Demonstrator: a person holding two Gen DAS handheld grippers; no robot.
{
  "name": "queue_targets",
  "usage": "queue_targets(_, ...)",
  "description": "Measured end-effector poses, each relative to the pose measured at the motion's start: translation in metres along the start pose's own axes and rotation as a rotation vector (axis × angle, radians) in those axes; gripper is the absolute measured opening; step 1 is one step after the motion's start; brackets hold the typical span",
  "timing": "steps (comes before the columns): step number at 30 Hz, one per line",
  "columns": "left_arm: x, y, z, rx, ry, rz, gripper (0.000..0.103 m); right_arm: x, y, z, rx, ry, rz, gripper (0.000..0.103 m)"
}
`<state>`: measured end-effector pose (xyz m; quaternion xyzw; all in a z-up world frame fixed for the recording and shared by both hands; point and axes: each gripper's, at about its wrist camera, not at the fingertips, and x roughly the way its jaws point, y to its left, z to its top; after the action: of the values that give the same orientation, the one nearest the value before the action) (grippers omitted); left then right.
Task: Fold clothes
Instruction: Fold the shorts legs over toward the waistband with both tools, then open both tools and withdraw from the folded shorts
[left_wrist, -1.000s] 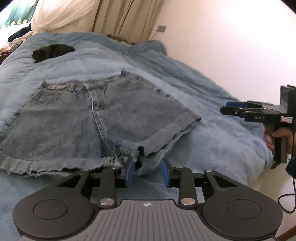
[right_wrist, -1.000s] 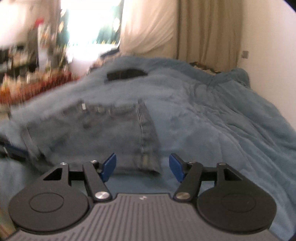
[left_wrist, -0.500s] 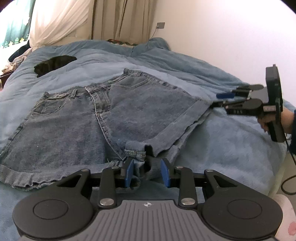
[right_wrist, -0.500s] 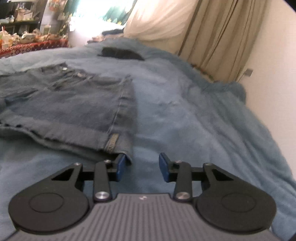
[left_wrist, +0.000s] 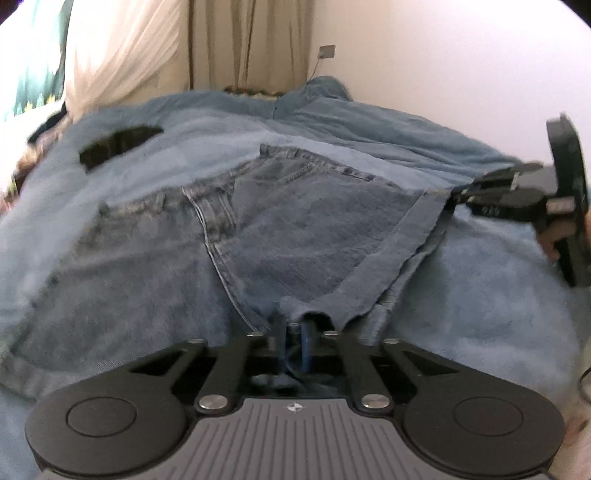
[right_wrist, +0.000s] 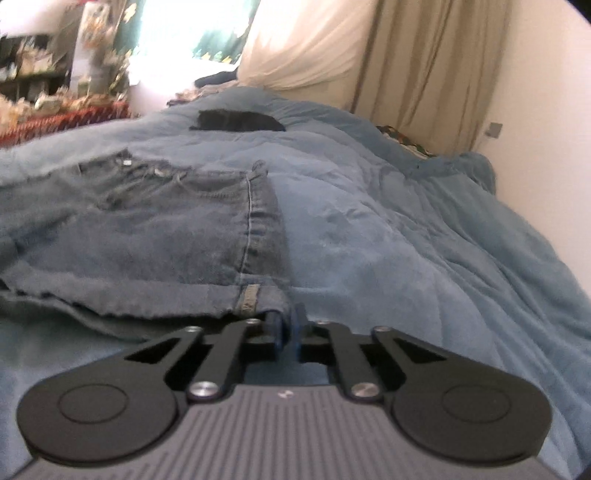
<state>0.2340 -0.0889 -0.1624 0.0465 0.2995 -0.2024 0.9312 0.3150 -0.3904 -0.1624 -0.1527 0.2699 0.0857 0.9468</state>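
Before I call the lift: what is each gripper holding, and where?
Both hold the denim shorts. The left gripper pinches the hem at the crotch; the right gripper pinches the outer hem corner of one leg.

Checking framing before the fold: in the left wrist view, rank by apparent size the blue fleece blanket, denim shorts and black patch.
1. Blue fleece blanket
2. Denim shorts
3. Black patch, though farthest from the camera

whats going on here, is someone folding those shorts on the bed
Yes, just starting. A person holds a gripper in each hand over denim shorts spread flat on a blue blanket. The left gripper is closing on the hem at the crotch; the right gripper has pinched the outer hem corner. No fold made yet.
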Motion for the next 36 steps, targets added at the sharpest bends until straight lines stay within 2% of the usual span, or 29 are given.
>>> queue_targets(4,-0.029,0.006,-0.009,-0.01,-0.045,-0.041,0.006,-0.023,-0.011,0.004,0.098,-0.033,-0.005,0.002)
queue_targets(8,-0.041,0.014,-0.029,-0.071,0.0,-0.118,0.006,-0.038,-0.02,-0.006,0.173,-0.03,0.028,0.002)
queue_targets(11,-0.028,0.01,-0.043,-0.056,0.026,-0.106,0.006,-0.032,-0.022,-0.021,0.19,0.019,0.024,0.002)
queue_targets(15,-0.01,0.007,-0.044,-0.076,0.042,-0.087,0.006,-0.013,-0.026,-0.032,0.224,0.057,0.007,0.003)
queue_targets(21,-0.022,0.01,-0.036,-0.109,-0.007,-0.079,0.007,-0.016,-0.032,-0.005,0.234,0.007,-0.006,0.003)
queue_targets(26,-0.007,-0.003,-0.044,-0.077,0.049,-0.052,0.008,0.014,-0.041,-0.003,0.291,0.134,-0.004,0.004)
queue_targets(28,-0.004,-0.008,-0.046,-0.084,0.076,-0.033,0.014,0.014,-0.04,-0.003,0.31,0.119,-0.01,0.004)
queue_targets(36,0.002,-0.005,-0.047,-0.133,0.072,-0.014,0.028,-0.018,-0.038,0.009,0.298,0.021,-0.044,0.004)
